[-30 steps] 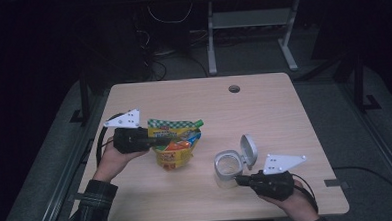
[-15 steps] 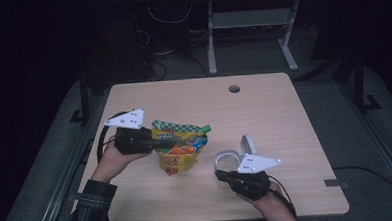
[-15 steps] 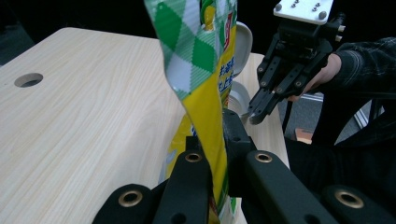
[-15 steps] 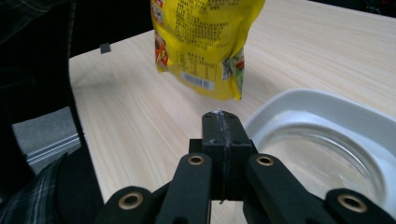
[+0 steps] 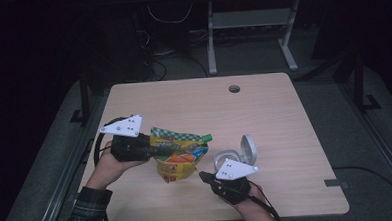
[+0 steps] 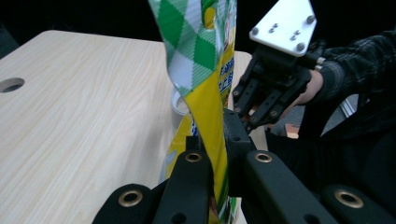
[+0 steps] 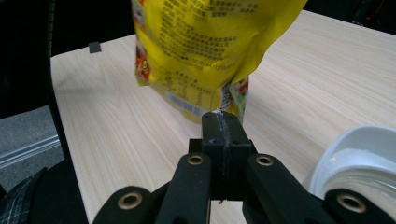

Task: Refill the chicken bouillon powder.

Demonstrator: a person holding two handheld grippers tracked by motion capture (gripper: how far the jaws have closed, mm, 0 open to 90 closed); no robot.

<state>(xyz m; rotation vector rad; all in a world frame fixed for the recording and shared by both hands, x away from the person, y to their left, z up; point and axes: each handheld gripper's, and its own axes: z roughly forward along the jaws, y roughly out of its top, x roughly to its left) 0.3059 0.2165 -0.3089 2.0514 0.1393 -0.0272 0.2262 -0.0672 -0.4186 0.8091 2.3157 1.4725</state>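
Looking down from the high view, we see a pale wooden table (image 5: 285, 126) with a round cable hole (image 5: 234, 89) near its far edge. Our left gripper (image 5: 153, 150) holds a crinkled yellow and green plastic snack bag (image 5: 178, 159) by its top edge, above the near left part of the table. Our right gripper (image 5: 204, 176) sits just to the right of the bag's lower end, its jaws pressed together with nothing between them. Just beyond it stands a round white plastic container (image 5: 225, 157) with its hinged lid (image 5: 248, 147) tilted up and open.

In the left gripper view, our left gripper (image 6: 212, 156) has its black jaws clamped on the bag (image 6: 205, 70), whose green checked and yellow film rises straight up between them. Behind the bag we see the right gripper (image 6: 243, 112) with its grey plate, carried by a hand in a dark plaid sleeve (image 6: 355, 60). The table (image 6: 79, 107) spreads to the left.

In the right gripper view, our right gripper (image 7: 222, 119) has its jaws closed flat against each other, empty. The tip lies just at the lower corner of the bag (image 7: 205, 51); we cannot tell whether it touches. The white container (image 7: 359, 163) shows at the lower right.
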